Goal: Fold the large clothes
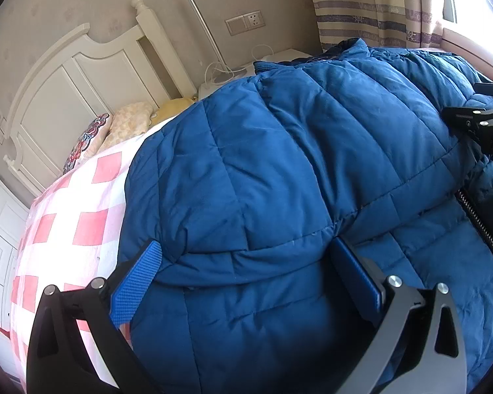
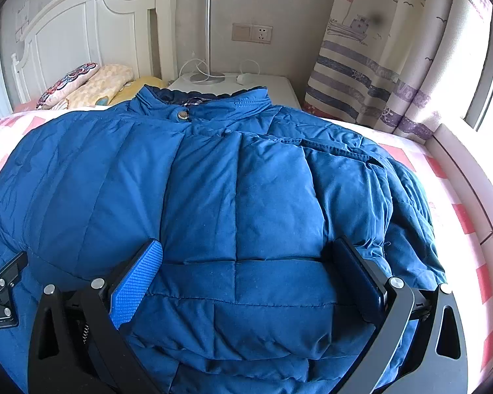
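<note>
A large blue quilted puffer jacket (image 2: 246, 180) lies on the bed, collar toward the headboard, with both sleeves folded over its body. It fills the left wrist view (image 1: 295, 164) too, its zipper (image 1: 483, 226) at the right edge. My left gripper (image 1: 246, 259) is open, its blue fingers (image 1: 138, 279) straddling a padded fold at the jacket's left part. My right gripper (image 2: 246, 259) is open, its fingers (image 2: 138, 279) on either side of a folded sleeve's lower part. Each gripper shows in the other's view, the right one (image 1: 480, 124) and the left one (image 2: 3, 289).
The bed has a pink and white checked sheet (image 1: 82, 223). Pillows (image 2: 85, 85) lie by the white headboard (image 2: 82, 23). A white nightstand (image 2: 240, 85) with a lamp pole and cables stands behind the collar. A striped curtain (image 2: 378, 65) and a window are at right.
</note>
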